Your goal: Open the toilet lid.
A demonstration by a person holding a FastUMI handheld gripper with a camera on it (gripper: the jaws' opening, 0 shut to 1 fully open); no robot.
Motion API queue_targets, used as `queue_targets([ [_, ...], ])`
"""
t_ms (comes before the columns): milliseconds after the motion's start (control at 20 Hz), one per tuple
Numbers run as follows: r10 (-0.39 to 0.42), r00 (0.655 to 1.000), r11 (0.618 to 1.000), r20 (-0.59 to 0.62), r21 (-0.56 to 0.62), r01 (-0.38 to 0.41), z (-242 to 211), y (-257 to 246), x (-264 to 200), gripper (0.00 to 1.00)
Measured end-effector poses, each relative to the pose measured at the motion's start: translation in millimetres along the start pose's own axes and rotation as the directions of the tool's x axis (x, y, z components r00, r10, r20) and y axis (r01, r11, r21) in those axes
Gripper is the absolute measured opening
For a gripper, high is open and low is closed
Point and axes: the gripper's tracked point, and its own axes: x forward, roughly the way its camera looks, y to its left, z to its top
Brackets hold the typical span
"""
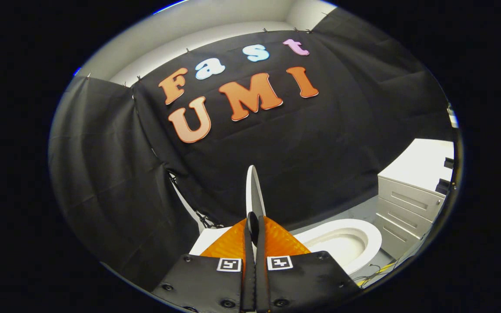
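Note:
The white toilet lid [250, 191] stands raised and shows edge-on, rising straight up from between my fingers. My gripper [253, 222] is shut on the lid's edge, with an orange finger [228, 245] pressed against each side. To the right of the fingers and below them lies the white toilet seat [365, 237], its bowl uncovered. A white flat part [202, 243], possibly the tank's top, shows just left of the fingers.
A white drawer cabinet [407, 204] stands to the right of the toilet. Thin cables [376, 271] lie on the grey floor beside the bowl. Black cloth walls close in behind and to the left.

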Motion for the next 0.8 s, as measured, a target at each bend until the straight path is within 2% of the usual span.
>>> queue_targets([
  [800,0.078,0.996,0.982,-0.036,-0.168,-0.083,-32,100,1,0.08],
])
